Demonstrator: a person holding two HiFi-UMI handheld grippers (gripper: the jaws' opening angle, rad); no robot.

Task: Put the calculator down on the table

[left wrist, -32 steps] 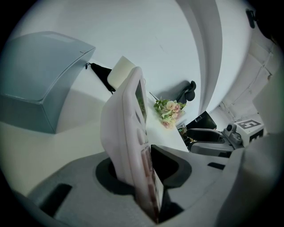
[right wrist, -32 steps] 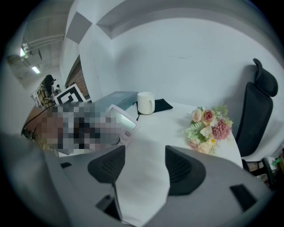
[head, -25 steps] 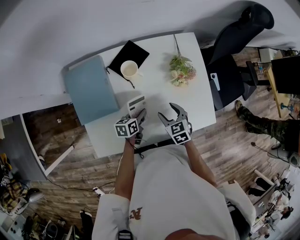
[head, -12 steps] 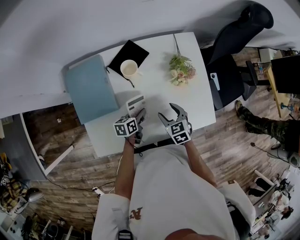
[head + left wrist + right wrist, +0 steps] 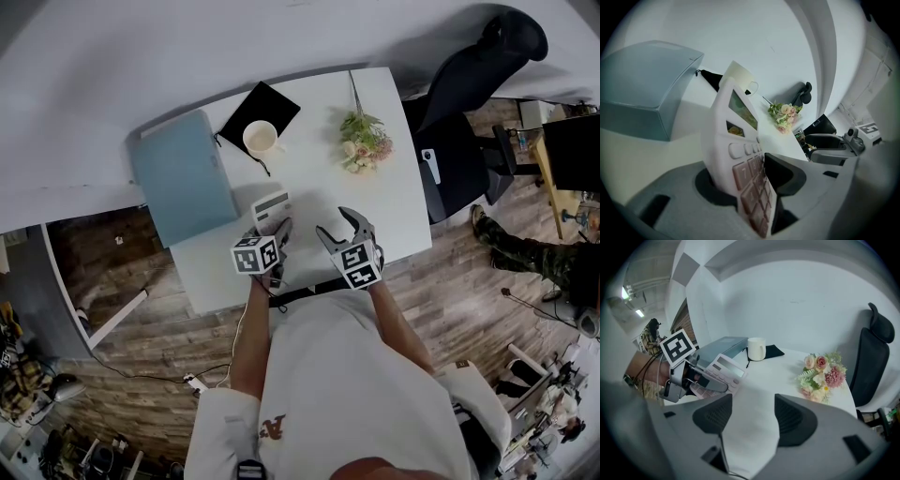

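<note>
The white calculator (image 5: 272, 208) with pinkish keys lies near the front of the white table (image 5: 319, 178). Its near end sits between the jaws of my left gripper (image 5: 278, 228). In the left gripper view the calculator (image 5: 740, 154) stands edge-on between the two pads, and the jaws of the left gripper (image 5: 751, 177) are opening around it. The right gripper view shows the calculator (image 5: 723, 370) low on the tabletop with the left gripper (image 5: 701, 380) at its near end. My right gripper (image 5: 337, 225) hovers just to its right, jaws apart and empty (image 5: 750, 416).
A pale blue case (image 5: 183, 178) lies at the table's left. A cream mug (image 5: 260, 139) stands on a black pouch (image 5: 261, 105) at the back. A flower bunch (image 5: 364, 141) lies at the back right. A black office chair (image 5: 469, 84) stands beside the table's right edge.
</note>
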